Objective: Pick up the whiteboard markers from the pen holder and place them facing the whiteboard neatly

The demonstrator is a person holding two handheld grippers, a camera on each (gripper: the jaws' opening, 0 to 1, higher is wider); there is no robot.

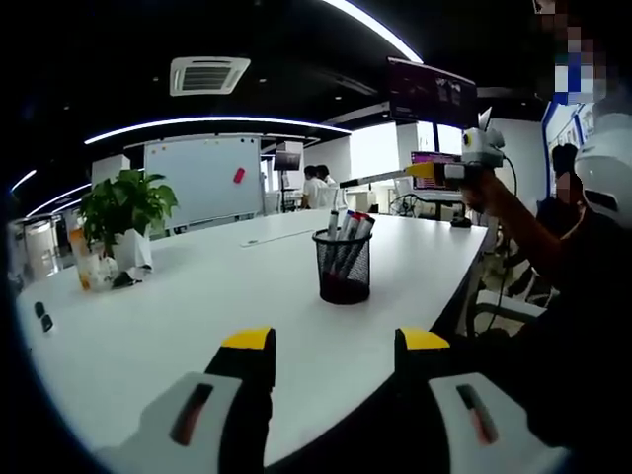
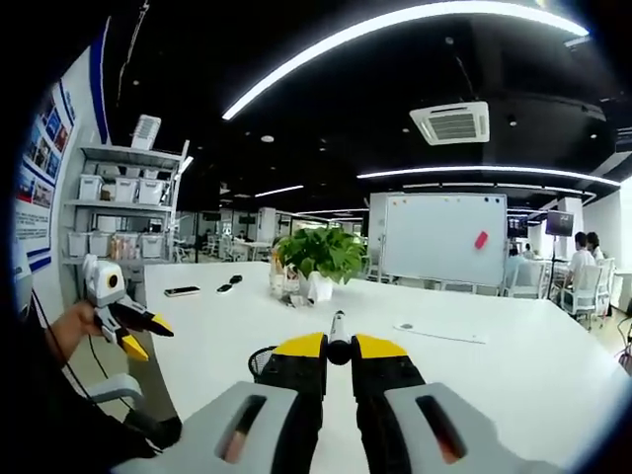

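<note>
Right claw grips one whiteboard marker above the pen holder on the counter; left claw open, near the holder.

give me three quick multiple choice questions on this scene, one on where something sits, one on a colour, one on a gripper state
1. Where does the pen holder stand?
A. on the white table
B. on the floor
C. on a shelf

2. What colour is the magnet on the whiteboard?
A. green
B. red
C. blue

3. What is the right gripper doing?
A. open, holding nothing
B. shut on a marker
C. shut on a plant

Answers: 1 A, the mesh cup rests on the tabletop in the left gripper view. 2 B, a red patch shows on the board. 3 B, the yellow tips pinch the marker in the right gripper view.
</note>
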